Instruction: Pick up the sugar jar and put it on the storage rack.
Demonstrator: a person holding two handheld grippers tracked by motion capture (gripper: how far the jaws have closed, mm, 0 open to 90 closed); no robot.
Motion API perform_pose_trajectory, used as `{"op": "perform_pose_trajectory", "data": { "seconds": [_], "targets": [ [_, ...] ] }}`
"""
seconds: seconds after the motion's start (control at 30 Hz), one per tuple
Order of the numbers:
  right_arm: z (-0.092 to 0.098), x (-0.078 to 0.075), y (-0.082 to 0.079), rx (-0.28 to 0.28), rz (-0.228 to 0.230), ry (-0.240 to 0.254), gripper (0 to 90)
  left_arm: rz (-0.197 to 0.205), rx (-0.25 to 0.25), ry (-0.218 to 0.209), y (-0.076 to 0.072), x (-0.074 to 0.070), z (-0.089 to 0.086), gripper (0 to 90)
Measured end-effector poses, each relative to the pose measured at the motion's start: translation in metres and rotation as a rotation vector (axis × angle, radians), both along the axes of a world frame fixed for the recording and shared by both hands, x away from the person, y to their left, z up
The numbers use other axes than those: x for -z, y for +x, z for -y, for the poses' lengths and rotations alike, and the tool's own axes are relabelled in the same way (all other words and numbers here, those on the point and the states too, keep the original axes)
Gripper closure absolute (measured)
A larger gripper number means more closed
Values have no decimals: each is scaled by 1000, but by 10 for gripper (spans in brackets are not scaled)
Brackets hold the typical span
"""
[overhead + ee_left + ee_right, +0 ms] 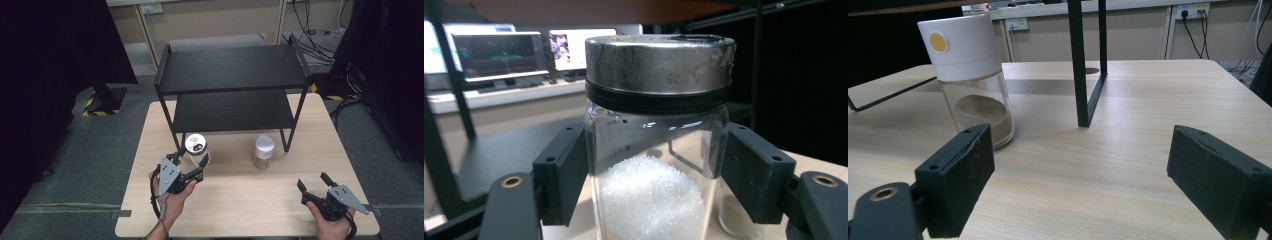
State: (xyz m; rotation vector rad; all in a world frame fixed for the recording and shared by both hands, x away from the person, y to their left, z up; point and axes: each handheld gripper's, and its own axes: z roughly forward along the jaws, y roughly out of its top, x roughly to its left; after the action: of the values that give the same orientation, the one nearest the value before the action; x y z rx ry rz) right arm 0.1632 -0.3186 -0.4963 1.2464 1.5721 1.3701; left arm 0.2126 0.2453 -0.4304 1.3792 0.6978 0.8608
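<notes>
At the lower left of the high view, the left hand-held gripper [191, 161] pinches the glass jar [196, 149] by its sides; in the left gripper view the jar [656, 150], half full of white crystals under a metal lid [659, 62], sits squarely between both black pads. At the lower right, the right hand-held gripper [313, 181] rests with jaws spread, holding nothing. Farther up the surface [235, 200] stands a white-capped shaker [263, 151], just before the black shelf rack [231, 80].
</notes>
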Motion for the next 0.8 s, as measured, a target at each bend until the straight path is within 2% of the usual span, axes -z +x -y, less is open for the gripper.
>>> {"op": "perform_pose_trajectory", "data": {
  "seconds": [0.1, 0.5, 0.8],
  "targets": [
    [0, 0, 0, 0, 0, 1, 119, 16, -15, -15, -1, -5, -1, 304],
    [0, 0, 0, 0, -1, 5, 119, 76, -77, -21, 0, -33, 1, 304],
    [1, 0, 0, 0, 0, 6, 119, 99, -105, -29, 2, -53, 6, 304]
  ]
}}
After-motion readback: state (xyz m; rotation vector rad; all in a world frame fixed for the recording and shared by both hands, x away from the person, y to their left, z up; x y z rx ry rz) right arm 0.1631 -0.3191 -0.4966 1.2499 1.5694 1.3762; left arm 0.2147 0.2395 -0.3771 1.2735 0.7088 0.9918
